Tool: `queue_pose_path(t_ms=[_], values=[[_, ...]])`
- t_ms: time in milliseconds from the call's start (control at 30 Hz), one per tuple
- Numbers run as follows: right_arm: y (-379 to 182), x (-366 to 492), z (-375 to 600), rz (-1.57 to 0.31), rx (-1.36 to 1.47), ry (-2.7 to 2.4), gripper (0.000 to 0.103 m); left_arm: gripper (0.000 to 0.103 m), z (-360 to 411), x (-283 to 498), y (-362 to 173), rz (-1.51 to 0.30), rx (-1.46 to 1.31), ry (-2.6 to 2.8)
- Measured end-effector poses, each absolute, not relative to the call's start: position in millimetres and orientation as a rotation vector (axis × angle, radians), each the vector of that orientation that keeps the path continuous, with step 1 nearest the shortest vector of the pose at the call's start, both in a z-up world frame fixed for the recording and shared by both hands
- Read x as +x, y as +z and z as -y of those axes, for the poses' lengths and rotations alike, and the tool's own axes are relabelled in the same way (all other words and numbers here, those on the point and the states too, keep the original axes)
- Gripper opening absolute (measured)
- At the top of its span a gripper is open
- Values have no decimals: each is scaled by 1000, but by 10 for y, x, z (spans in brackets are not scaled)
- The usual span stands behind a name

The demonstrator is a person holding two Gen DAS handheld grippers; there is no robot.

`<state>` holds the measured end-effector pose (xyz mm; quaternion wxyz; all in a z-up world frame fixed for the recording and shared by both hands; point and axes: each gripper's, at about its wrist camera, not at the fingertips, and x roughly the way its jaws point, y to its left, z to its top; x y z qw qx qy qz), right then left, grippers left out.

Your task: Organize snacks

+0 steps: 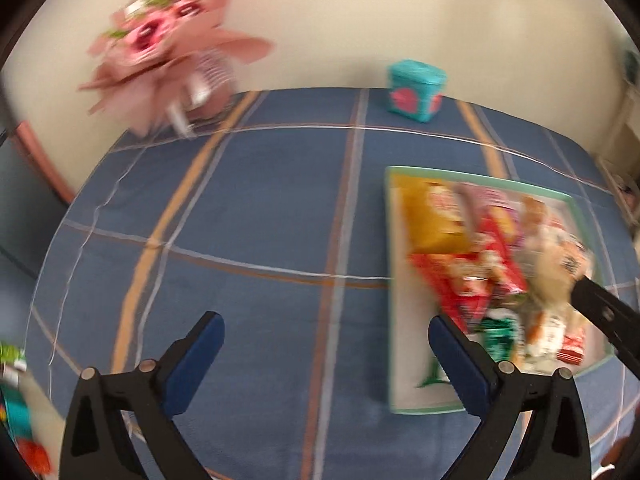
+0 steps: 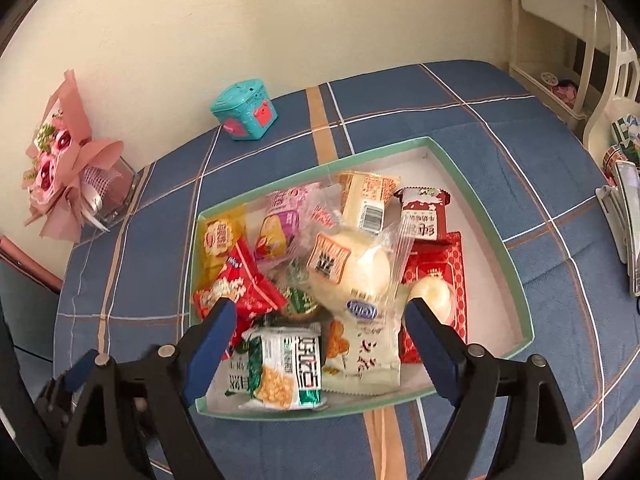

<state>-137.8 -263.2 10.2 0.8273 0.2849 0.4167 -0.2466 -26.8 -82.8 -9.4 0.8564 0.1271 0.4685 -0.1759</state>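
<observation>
**Snack box full, both grippers empty**

A green-rimmed box (image 2: pixel 484 216) on the blue plaid tablecloth (image 2: pixel 520 128) holds a jumble of packets: a yellow chip bag (image 2: pixel 219 240) at left, a wrapped bun (image 2: pixel 360 268) in the middle, a red pouch (image 2: pixel 438 264) at right. Left gripper (image 1: pixel 326 344) and right gripper (image 2: pixel 320 320) both gape wide, holding nothing. A pink bouquet (image 2: pixel 60 160) and a teal box (image 2: pixel 246 110) stand by the cream wall.

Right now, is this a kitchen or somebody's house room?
Probably a room at home, not clearly a kitchen: a table with a blue plaid cloth, a pink bouquet by the wall, and a green-rimmed box of snacks.
</observation>
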Motion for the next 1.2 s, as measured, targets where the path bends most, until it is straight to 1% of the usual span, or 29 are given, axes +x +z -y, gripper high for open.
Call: queue_pose_path(t_ms=[133, 167, 200, 233, 533, 1200], values=[[102, -1419, 2473, -889, 567, -505, 88, 103, 568, -190, -74, -981, 213, -323], [99, -1424, 2441, -893, 557, -502, 94, 103, 538, -189, -61, -972, 221, -314], [91, -1430, 2391, -900, 543, -498, 102, 103, 511, -205, -41, -959, 239, -296], [91, -1435, 2362, -902, 535, -496, 103, 103, 502, -220, -25, -949, 255, -279], [97, -1505, 2138, -911, 487, -491, 103, 103, 438, -376, -7, -931, 357, -249], [136, -1514, 2000, -911, 452, -496, 103, 103, 305, -474, 176, -957, 294, -302]])
